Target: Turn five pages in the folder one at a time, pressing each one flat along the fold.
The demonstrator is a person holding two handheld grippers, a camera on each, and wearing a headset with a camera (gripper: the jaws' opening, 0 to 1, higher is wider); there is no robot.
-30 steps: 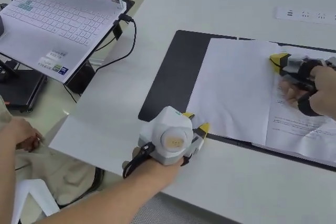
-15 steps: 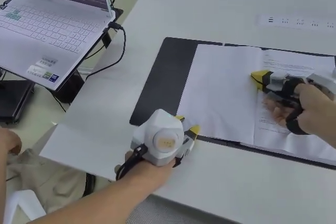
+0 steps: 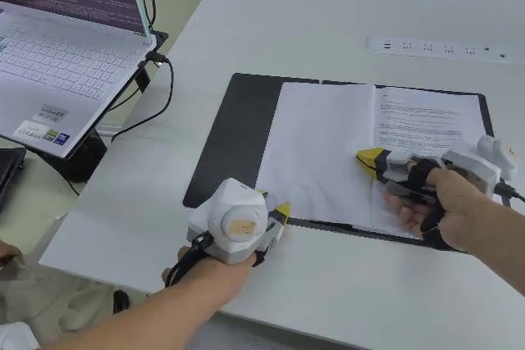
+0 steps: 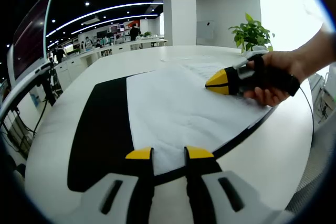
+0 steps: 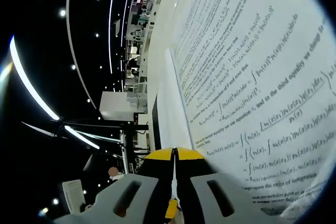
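Folder (image 3: 234, 133) lies open on the white counter (image 3: 328, 6), with its black inner cover exposed on the left side. Blank page (image 3: 320, 145) lies turned onto the left half and covers the cover except for a black strip along its left edge. Printed page (image 3: 426, 120) sits on the right half, text up. Lines of formulas are readable in the right gripper view.

Right claw (image 3: 367, 159):
- The yellow tips are pressed together, with only a thin seam between them in the right gripper view. Nothing is seen clamped.
- The tips point at the fold (image 3: 375, 120), where the blank page meets the printed page, toward the near part of the sheet.
- They appear to rest on the paper. Firm contact cannot be confirmed.
- The person's hand (image 3: 447, 206) wraps the claw body over the printed page.

Left claw (image 3: 277, 212):
- The tips are a little apart, with a clear gap in the left gripper view. It holds nothing.
- It sits at the near edge of the folder, by the near left corner of the blank page.
- Through the gap show the sheet's near edge and the folder's black rim.
- Whether the tips touch the paper cannot be told.

Surroundings:
- Laptop (image 3: 57, 47) stands open off the counter's left edge, with its screen lit.
- A black cable (image 3: 160, 100) runs from the laptop's side.
- Power strip (image 3: 443, 48) lies on the counter beyond the folder, well apart from it.
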